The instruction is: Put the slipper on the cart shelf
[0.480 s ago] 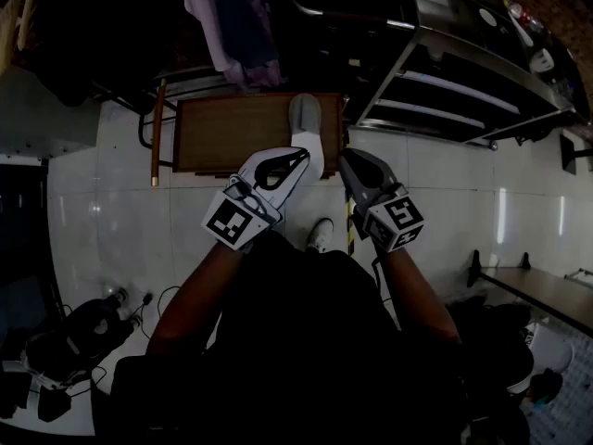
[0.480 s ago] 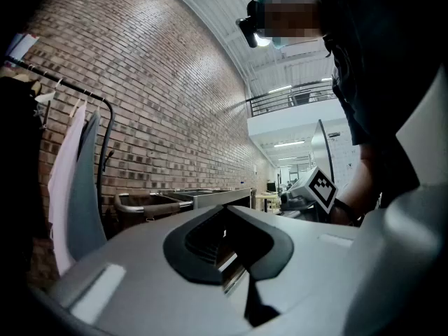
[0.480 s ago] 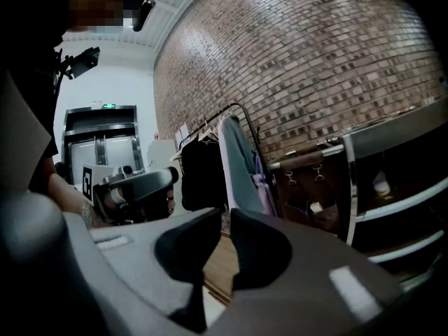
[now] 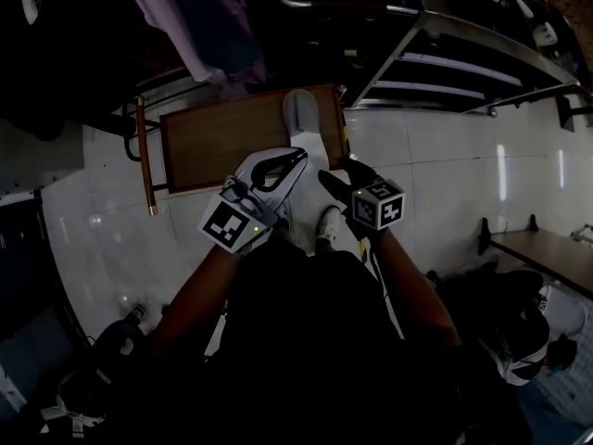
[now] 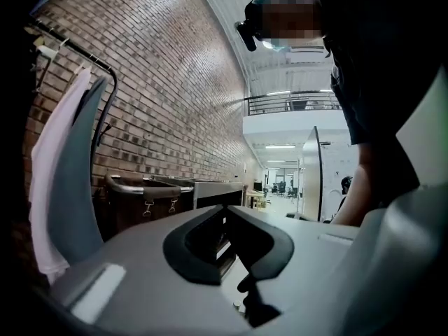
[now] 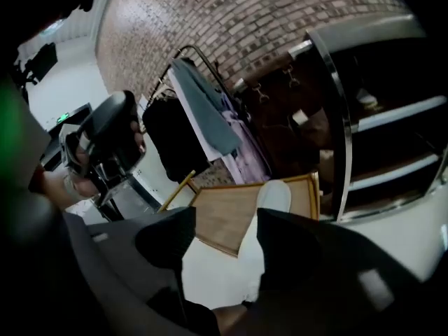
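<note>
A grey and white slipper (image 4: 302, 123) lies on the right part of the wooden cart shelf (image 4: 232, 137), its heel end reaching the shelf's near edge. My left gripper (image 4: 298, 156) hangs just left of the heel, pointing level; its white jaws are shut with nothing between them, and in the left gripper view the left gripper (image 5: 225, 212) faces a brick wall. My right gripper (image 4: 339, 171) is just right of the slipper and stands open. The right gripper view frames the slipper (image 6: 273, 198) and the shelf (image 6: 220, 219) in the gap of the right gripper (image 6: 224, 224), well beyond its tips.
A metal shelving rack (image 4: 445, 54) stands to the right of the cart. Clothes (image 4: 208, 26) hang on a rail behind it. The cart's wooden handle bar (image 4: 142, 151) is at its left end. The person's shoe (image 4: 325, 226) is on the white tiled floor below.
The right gripper has drawn back toward me and swung left, closer to the slipper's heel. The slipper stays put on the shelf, and the left gripper has barely shifted.
</note>
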